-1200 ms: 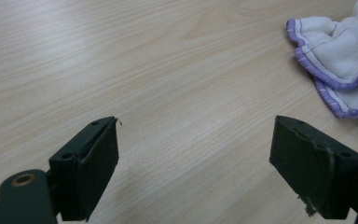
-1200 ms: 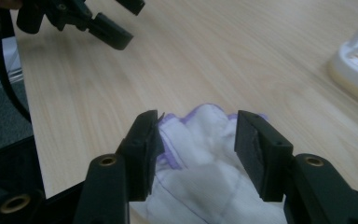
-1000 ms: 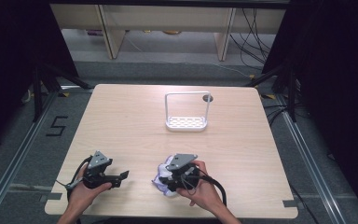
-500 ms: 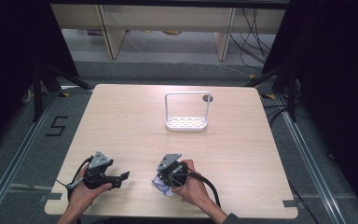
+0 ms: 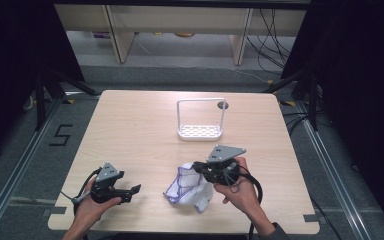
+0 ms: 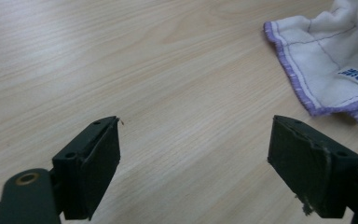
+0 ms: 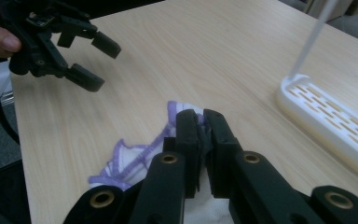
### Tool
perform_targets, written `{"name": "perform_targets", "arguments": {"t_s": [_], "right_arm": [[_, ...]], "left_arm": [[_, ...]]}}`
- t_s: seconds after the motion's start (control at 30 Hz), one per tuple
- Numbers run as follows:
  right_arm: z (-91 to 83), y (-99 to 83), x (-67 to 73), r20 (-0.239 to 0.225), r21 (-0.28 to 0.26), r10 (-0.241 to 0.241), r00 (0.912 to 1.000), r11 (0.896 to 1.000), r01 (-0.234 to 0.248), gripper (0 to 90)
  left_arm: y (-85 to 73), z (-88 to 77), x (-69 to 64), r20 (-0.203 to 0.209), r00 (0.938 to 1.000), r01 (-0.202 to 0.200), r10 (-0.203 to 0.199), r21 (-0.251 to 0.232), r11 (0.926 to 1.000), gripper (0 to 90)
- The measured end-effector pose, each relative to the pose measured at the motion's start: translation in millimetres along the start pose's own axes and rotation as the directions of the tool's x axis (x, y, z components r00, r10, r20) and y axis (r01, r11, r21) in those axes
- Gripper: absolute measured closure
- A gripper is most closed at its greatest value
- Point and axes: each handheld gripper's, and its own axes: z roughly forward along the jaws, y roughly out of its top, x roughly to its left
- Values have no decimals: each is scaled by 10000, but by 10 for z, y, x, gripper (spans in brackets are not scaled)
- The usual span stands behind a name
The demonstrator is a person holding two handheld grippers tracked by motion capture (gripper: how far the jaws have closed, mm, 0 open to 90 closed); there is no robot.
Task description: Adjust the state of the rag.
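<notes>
Looking from above, your right gripper pinches the white cloth near the table's front edge. Your left gripper gapes empty beside it. Your right gripper's view shows jaws clamped on cloth.

the cloth is cut off by the left gripper view's right edge; the small blue label on it is too blurred to read.
</notes>
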Motion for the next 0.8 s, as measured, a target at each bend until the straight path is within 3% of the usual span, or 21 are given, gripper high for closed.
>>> {"name": "perform_targets", "arguments": {"t_s": [0.07,0.13,0.2,0.27,0.37,0.4,0.47,0.5,0.53,0.57,0.6,0.63,0.67,0.7,0.73,0.8], "right_arm": [[-67,-39,-56,-91,-151,77,9999,9999,-78,858],[-134,-85,-86,165,-171,156,9997,9997,-154,857],[-157,-145,-106,75,-139,272,9996,9995,-271,857],[-160,-207,-122,48,-100,433,9990,9990,-433,857],[-160,-262,-142,181,-140,410,9990,9991,-408,856],[-160,-268,-155,184,-178,299,9994,9994,-296,856],[-170,-277,-137,201,-146,625,9978,9980,-622,856],[-178,-276,-147,145,-94,590,9982,9982,-589,856],[-181,-276,-154,125,-84,606,9981,9981,-605,856],[-181,-276,-154,125,-84,606,9981,9981,-605,856],[-184,-281,-140,87,-84,882,9961,9961,-881,856],[-186,-282,-167,129,-122,719,9973,9973,-717,856],[-191,-285,-174,73,-66,761,9971,9971,-761,856],[-189,-290,-192,119,-176,593,9982,9981,-591,855],[-189,-297,-200,93,-159,689,9976,9975,-688,856],[-201,-305,-241,201,-207,477,9987,9987,-473,855]], "left_arm": [[16,-7,-42,295,9993,-238,240,-63,9997,164],[32,6,-115,752,9965,-347,373,-352,9988,188],[50,35,-196,1416,9890,-365,432,-495,9981,259],[77,71,-284,1705,9807,-912,961,-362,9952,277],[100,149,-386,2201,9653,-1361,1405,-351,9901,321],[107,174,-413,2484,9543,-1613,1662,-403,9861,357],[112,221,-469,2617,9393,-2183,2218,-427,9749,383],[116,231,-495,2762,9344,-2219,2250,-427,9741,415],[126,271,-530,2880,9236,-2529,2532,-388,9667,424],[126,271,-530,2880,9236,-2529,2532,-388,9667,443],[128,305,-560,2966,9195,-2557,2581,-476,9656,443],[136,331,-576,2998,9111,-2835,2829,-424,9580,455],[134,365,-606,2999,9100,-2863,2863,-450,9571,458],[152,387,-615,3065,9013,-3136,3062,-263,9492,459],[145,433,-652,3100,9013,-3067,3026,-365,9511,466],[162,473,-664,3139,8888,-3427,3340,-288,9390,479]]}}
